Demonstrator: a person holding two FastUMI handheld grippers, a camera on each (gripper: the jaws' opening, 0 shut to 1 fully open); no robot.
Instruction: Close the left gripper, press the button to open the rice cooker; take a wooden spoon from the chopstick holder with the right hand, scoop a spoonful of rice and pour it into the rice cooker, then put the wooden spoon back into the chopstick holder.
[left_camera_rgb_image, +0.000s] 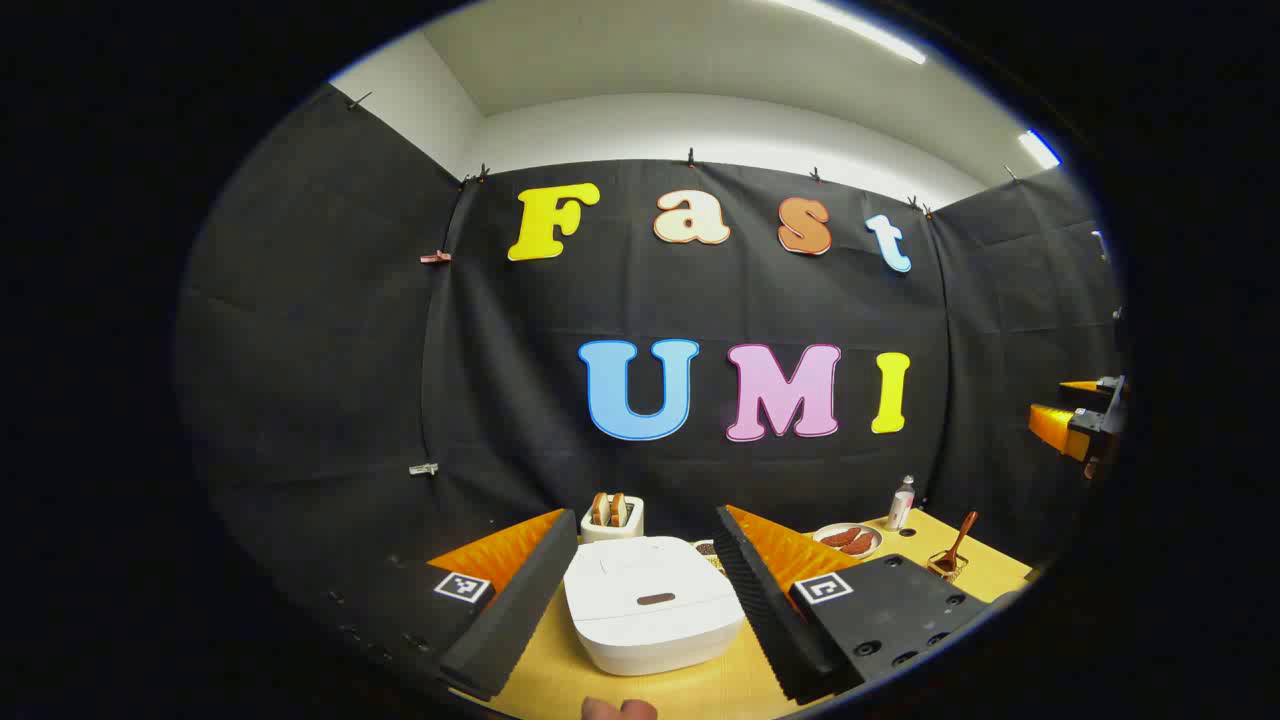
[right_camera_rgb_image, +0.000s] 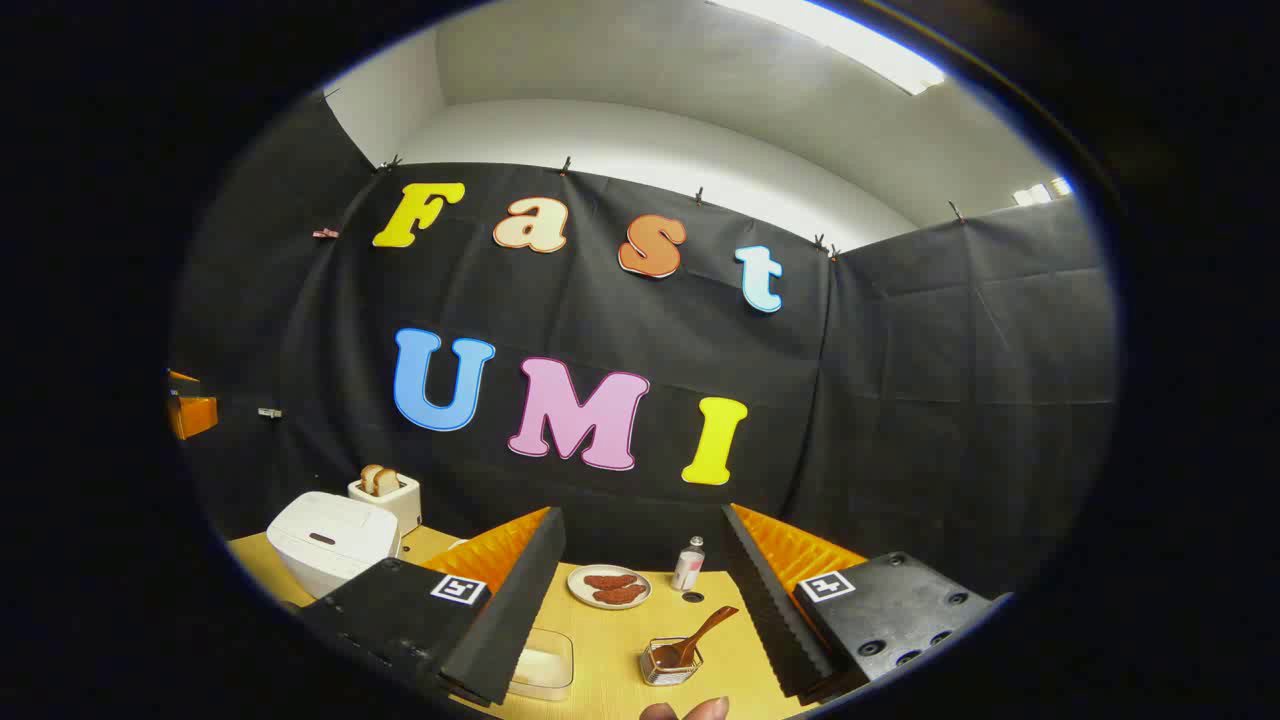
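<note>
The white rice cooker (left_camera_rgb_image: 650, 602) stands lid-down on the yellow table (left_camera_rgb_image: 560, 685), its button a dark slot on the lid's front. My left gripper (left_camera_rgb_image: 648, 570) hangs open above it, a finger on either side. In the right gripper view the rice cooker (right_camera_rgb_image: 330, 540) is at far left. My right gripper (right_camera_rgb_image: 640, 590) is open above the table (right_camera_rgb_image: 600, 640), with the wooden spoon (right_camera_rgb_image: 700, 635) leaning in the small wire chopstick holder (right_camera_rgb_image: 670, 662) below it. A clear container of rice (right_camera_rgb_image: 542, 665) sits partly behind its left finger. The right gripper (left_camera_rgb_image: 1085, 420) also shows at the far right edge of the left gripper view.
A white toaster (left_camera_rgb_image: 612, 517) with two slices stands behind the cooker. A plate of sausages (right_camera_rgb_image: 609, 586) and a small bottle (right_camera_rgb_image: 688, 563) sit toward the back wall. The spoon and holder (left_camera_rgb_image: 950, 560) sit right of the cooker. Fingertips (right_camera_rgb_image: 690, 710) show at the bottom edge.
</note>
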